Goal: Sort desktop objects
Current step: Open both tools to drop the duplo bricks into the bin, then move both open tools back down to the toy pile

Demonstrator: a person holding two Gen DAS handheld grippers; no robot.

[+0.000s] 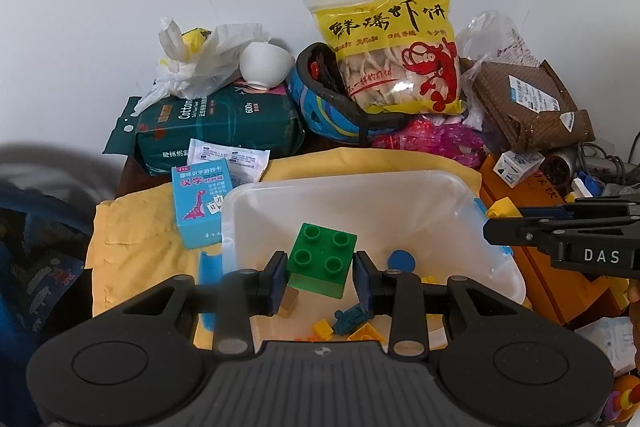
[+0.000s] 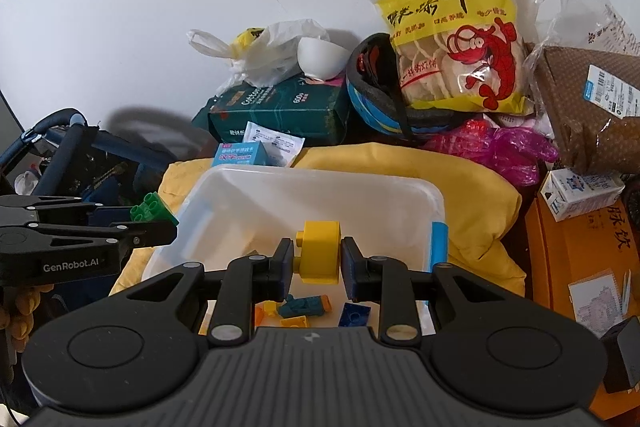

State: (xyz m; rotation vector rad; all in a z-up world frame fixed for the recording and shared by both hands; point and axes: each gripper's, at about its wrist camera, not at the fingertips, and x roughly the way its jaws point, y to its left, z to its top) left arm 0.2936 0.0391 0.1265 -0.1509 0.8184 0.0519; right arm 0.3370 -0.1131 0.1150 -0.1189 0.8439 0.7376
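My left gripper (image 1: 320, 277) is shut on a green four-stud brick (image 1: 322, 261) and holds it above the white plastic bin (image 1: 440, 195). My right gripper (image 2: 318, 261) is shut on a yellow block (image 2: 319, 251), also above the bin (image 2: 280, 183). The bin's floor holds several small pieces: a blue disc (image 1: 402, 261), a teal figure (image 1: 350, 319), yellow bricks (image 1: 322, 329) and a dark blue brick (image 2: 354, 315). The left gripper with the green brick (image 2: 154, 211) shows at the left of the right wrist view. The right gripper's arm (image 1: 560, 235) shows at the right of the left wrist view.
The bin sits on a yellow cloth (image 1: 136, 227). Behind it: a blue card box (image 1: 198, 205), a green cotton-tissue pack (image 1: 224, 123), a white bowl (image 1: 264, 65), a blue helmet (image 1: 332, 107), a yellow prawn-cracker bag (image 1: 394, 55). An orange box (image 2: 572, 259) and milk carton (image 2: 580, 193) lie right.
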